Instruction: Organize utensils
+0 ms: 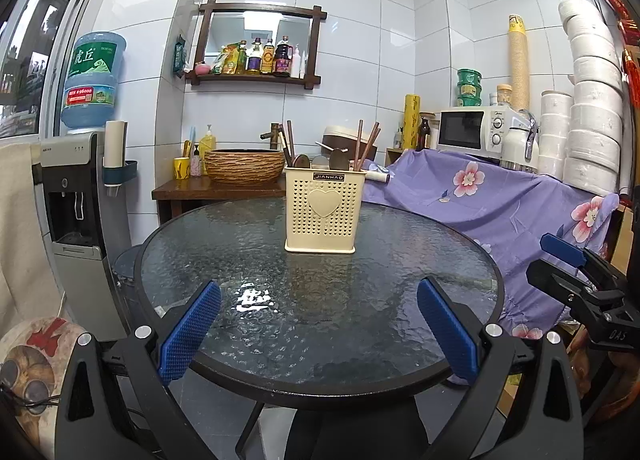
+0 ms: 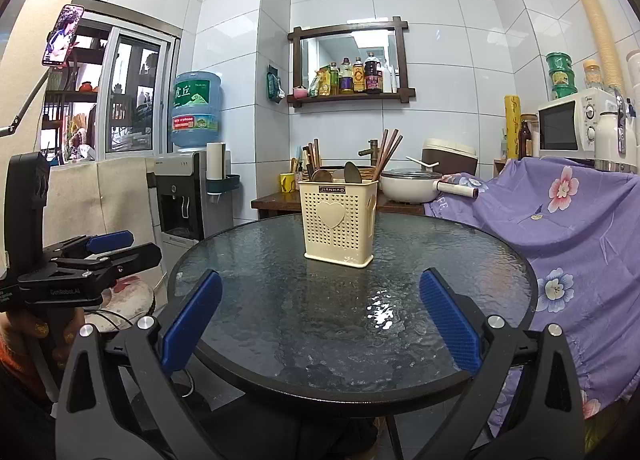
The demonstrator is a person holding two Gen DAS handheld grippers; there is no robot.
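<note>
While our left gripper [image 1: 319, 324] and right gripper [image 2: 320, 320] hang wide apart, holding nothing | cream perforated plastic holder with heart [image 1: 324, 210] stands past mid-table on round pebbled-glass tabletop [image 1: 280, 340] | brown wooden chopsticks [image 1: 366, 142] and dark spoons [image 1: 338, 159] upright inside | we see nothing loose; sorting looks finished

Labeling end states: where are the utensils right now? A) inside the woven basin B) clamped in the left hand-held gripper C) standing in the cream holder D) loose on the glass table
C. The chopsticks and spoons stand upright in the cream holder on the glass table, whose top shows no loose utensils; the left hand-held gripper and right hand-held gripper are both open with nothing between their fingers.
</note>
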